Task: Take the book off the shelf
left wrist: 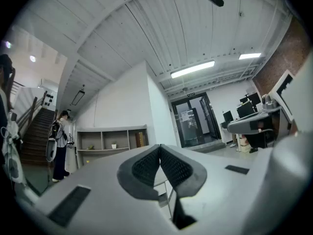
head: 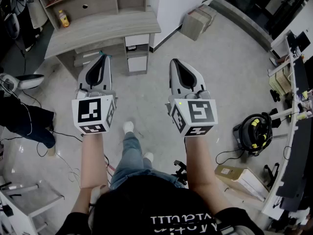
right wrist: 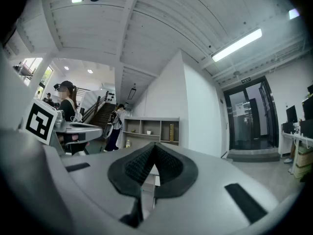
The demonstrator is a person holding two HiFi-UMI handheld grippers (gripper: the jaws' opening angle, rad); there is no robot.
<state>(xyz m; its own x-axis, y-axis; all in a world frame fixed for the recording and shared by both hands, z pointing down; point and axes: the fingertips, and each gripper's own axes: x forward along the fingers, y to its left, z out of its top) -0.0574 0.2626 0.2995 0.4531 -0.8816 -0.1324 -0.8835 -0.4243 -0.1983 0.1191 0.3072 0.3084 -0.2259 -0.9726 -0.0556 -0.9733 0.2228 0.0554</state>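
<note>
Tan book (right wrist: 171, 132) stands upright in right bay of shelf (right wrist: 146, 119), mid-frame in right gripper view, well apart from us. Left gripper (head: 103, 58) & right gripper (head: 174, 61): fingers closed together, nothing held. Prob. stiff, light, slick cover; we'd pinch spine up high.

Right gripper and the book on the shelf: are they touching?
Apart. The right gripper, jaws shut and empty, sits far short of the book standing upright in the shelf, plain in its own view.
</note>
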